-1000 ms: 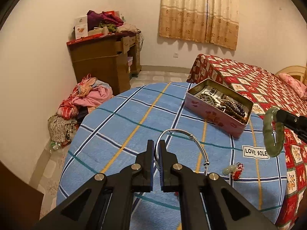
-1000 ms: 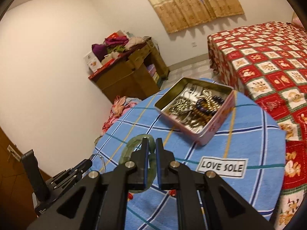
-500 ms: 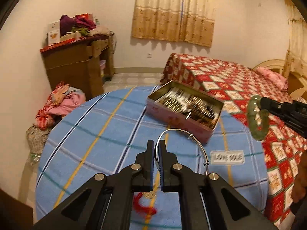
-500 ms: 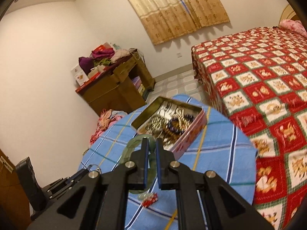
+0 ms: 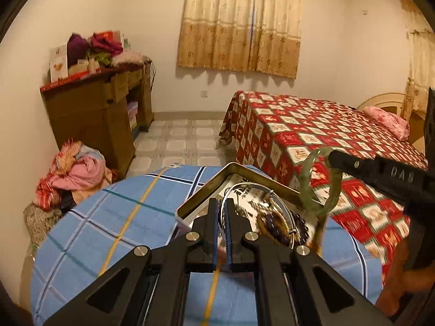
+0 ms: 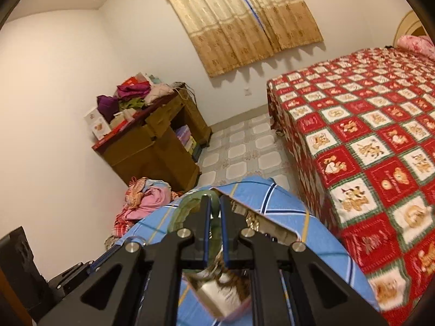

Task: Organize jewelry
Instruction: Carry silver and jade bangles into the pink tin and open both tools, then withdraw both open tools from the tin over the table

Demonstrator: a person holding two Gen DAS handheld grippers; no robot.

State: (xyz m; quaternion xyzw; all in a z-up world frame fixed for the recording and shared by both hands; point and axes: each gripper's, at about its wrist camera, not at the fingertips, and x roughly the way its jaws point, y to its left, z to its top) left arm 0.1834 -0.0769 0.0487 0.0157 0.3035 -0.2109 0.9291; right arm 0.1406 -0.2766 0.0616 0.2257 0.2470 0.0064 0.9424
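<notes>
My left gripper (image 5: 221, 209) is shut on a thin silver bangle (image 5: 285, 209), which hangs over the open metal tin (image 5: 206, 187) of beaded jewelry. From the right, my right gripper (image 5: 333, 160) comes in shut on a green jade bangle (image 5: 305, 176), held above the tin's right side. In the right wrist view the right gripper (image 6: 214, 203) pinches the green bangle (image 6: 185, 206) over the blurred tin (image 6: 274, 224). The left gripper's body (image 6: 68, 274) shows at lower left. The tin sits on a round table with a blue plaid cloth (image 5: 108, 217).
A bed with a red patterned cover (image 5: 312, 135) stands close to the table's right and far side. A wooden dresser (image 5: 95, 114) piled with clothes and a heap of laundry (image 5: 73, 171) on the tiled floor lie to the left.
Both grippers moved forward across the table with their bangles, from short of the tin to over it. The small red-tasselled charm on the cloth has dropped out of view.
</notes>
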